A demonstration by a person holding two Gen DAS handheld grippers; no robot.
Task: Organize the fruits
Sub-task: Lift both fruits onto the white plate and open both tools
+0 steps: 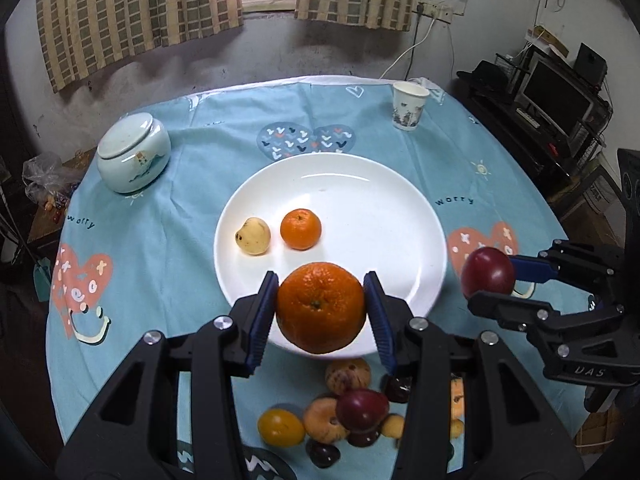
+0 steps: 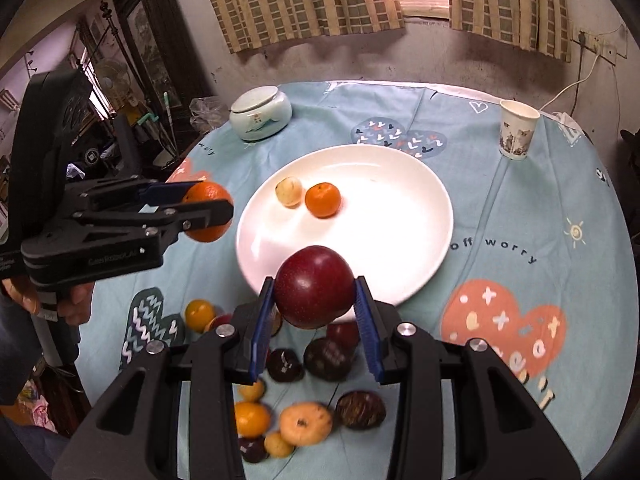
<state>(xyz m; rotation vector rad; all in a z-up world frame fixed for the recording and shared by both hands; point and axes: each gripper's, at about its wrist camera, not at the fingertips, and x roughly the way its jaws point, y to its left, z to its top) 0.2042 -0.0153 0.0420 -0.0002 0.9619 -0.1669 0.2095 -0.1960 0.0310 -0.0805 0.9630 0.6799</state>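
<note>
My left gripper is shut on a large orange and holds it over the near rim of the white plate. My right gripper is shut on a dark red plum, above the plate's near edge. On the plate lie a small mandarin and a pale yellow fruit. A pile of loose fruits lies on the cloth below both grippers; it also shows in the right wrist view. The right gripper with the plum shows in the left wrist view, and the left gripper with the orange in the right wrist view.
A round table with a light blue patterned cloth. A lidded ceramic jar stands at the back left, a paper cup at the back right. A wall with curtains lies behind; a monitor and shelves stand to the right.
</note>
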